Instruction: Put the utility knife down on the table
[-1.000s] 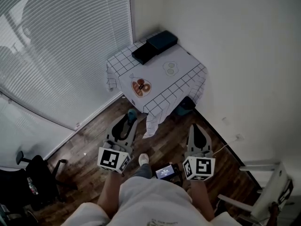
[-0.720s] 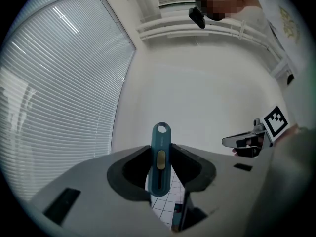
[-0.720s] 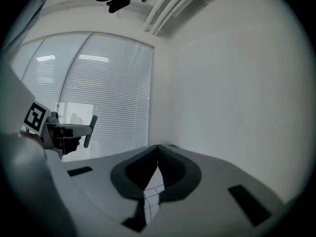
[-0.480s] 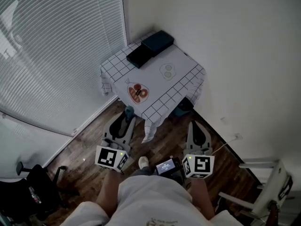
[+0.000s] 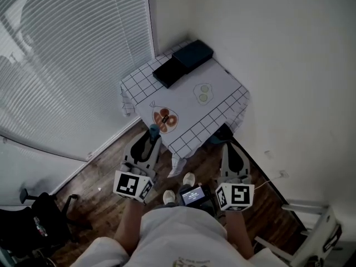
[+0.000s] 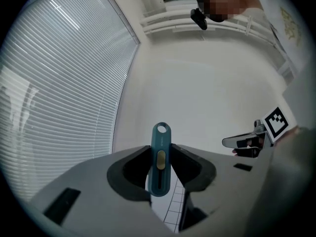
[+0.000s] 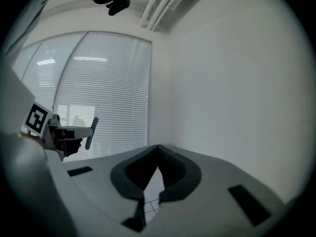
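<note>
The teal utility knife stands upright between the jaws of my left gripper, which is shut on it; its ringed end sticks out past the tips. In the head view the left gripper is held level over the wooden floor, and the knife lies just short of the near corner of the table with its grid-edged white cloth. My right gripper hangs beside it at the right, near the cloth's hanging edge. Its jaws meet at the tips with nothing between them.
Two dark flat boxes lie at the table's far corner. A red-brown round patch and a pale green one mark the cloth. Blinds close off the left, a white wall the right. A dark object sits under the table.
The person has stepped towards the table, which now lies nearer to both grippers. Both grippers came along side by side. The knife stays in the left jaws.
</note>
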`<state>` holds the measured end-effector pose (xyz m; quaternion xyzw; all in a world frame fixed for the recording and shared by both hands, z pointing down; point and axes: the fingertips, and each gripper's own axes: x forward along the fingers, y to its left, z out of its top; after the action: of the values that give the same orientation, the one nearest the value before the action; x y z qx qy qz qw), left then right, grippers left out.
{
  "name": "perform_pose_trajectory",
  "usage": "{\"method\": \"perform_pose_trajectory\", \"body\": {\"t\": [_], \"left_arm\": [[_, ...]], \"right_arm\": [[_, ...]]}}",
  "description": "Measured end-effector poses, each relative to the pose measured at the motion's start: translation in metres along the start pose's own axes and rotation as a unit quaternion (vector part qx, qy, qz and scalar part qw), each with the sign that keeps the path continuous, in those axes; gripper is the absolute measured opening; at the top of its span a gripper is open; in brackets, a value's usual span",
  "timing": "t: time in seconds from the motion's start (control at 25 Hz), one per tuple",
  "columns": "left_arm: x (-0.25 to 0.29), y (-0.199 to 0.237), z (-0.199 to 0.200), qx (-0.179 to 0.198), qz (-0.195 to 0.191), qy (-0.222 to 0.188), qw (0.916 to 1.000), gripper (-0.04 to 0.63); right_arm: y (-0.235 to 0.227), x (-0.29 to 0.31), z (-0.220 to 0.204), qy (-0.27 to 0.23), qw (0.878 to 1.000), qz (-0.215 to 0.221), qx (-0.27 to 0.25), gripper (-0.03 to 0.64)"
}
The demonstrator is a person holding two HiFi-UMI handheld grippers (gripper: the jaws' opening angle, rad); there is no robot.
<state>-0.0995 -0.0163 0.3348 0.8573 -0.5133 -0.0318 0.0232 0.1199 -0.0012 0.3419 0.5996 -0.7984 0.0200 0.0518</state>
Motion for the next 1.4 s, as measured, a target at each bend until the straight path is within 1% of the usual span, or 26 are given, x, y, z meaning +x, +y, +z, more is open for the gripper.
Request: {"method": "perform_pose_trajectory", "body": {"t": [0.2,0.32,0.48,0.64,0.96,1.24,1.4], "left_arm": [[0.038,0.011,0.007,0.008,0.019,-0.001,0.9998,0.135],[0.053,0.014,0.006,0.011,0.028,0.003,0.9995,0.135],[0.063,0.02,0.004,0.013,0.046,0.007,0.9988,0.135],[0.065,0.026,-0.002,0.014,0.056,0.015,0.9982,0.135],[0.079,0.043,-0.011,0.019,0.046,0.033,0.9982,0.135],[0.092,0.068,-0.027,0.01,0.023,0.054,0.9982,0.135],[0.1,0.078,-0.041,-0.002,0.01,0.062,0.998,0.135]], "right_arm": [[-0.022,0.046,0.004,-0.004,1.0,0.022,0.005,0.008],[-0.033,0.065,0.003,0.001,0.999,0.034,0.004,0.008],[-0.045,0.081,-0.004,0.004,0.999,0.048,0.016,0.008],[-0.046,0.088,-0.007,0.01,0.998,0.055,0.015,0.008],[-0.039,0.102,-0.016,0.024,0.998,0.048,0.026,0.008],[-0.03,0.121,-0.031,0.049,0.998,0.024,0.035,0.008],[-0.027,0.13,-0.042,0.063,0.997,0.014,0.042,0.008]]}}
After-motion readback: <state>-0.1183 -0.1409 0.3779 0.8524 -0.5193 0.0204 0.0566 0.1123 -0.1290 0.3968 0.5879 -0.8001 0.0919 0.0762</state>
